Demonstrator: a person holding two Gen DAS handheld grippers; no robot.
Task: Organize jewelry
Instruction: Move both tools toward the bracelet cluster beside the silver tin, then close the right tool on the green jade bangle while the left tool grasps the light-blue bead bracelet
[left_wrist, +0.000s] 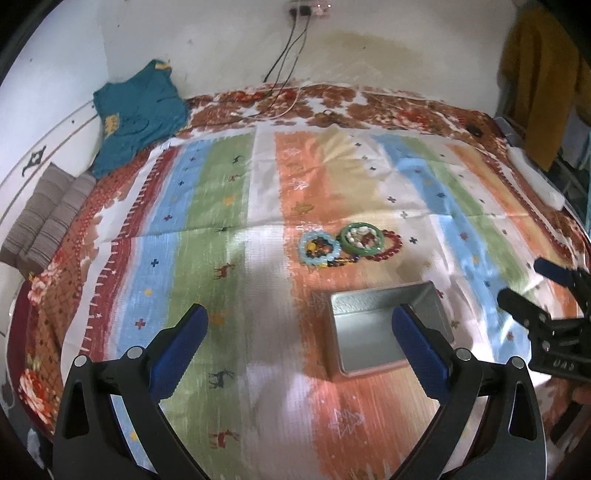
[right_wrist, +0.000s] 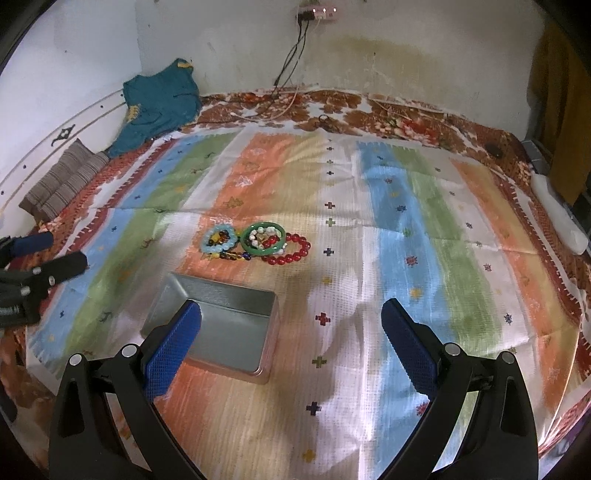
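A pile of jewelry lies on the striped cloth: a pale blue bead bracelet (left_wrist: 318, 249) (right_wrist: 218, 240), a green bangle (left_wrist: 360, 239) (right_wrist: 263, 237) with small pieces inside it, and a red bead bracelet (left_wrist: 388, 245) (right_wrist: 290, 250). An empty metal tin (left_wrist: 384, 328) (right_wrist: 221, 325) sits in front of the pile. My left gripper (left_wrist: 299, 325) is open and empty, above the cloth left of the tin. My right gripper (right_wrist: 290, 317) is open and empty, right of the tin. Each gripper shows at the edge of the other's view: the right one (left_wrist: 524, 288), the left one (right_wrist: 62, 251).
The striped cloth (right_wrist: 406, 206) covers a floral bedspread (left_wrist: 388, 107). A teal garment (left_wrist: 136, 114) and a striped cushion (left_wrist: 44, 218) lie at the back left. Cables (left_wrist: 284, 92) run from a wall socket. A white object (right_wrist: 557, 214) lies at the right edge.
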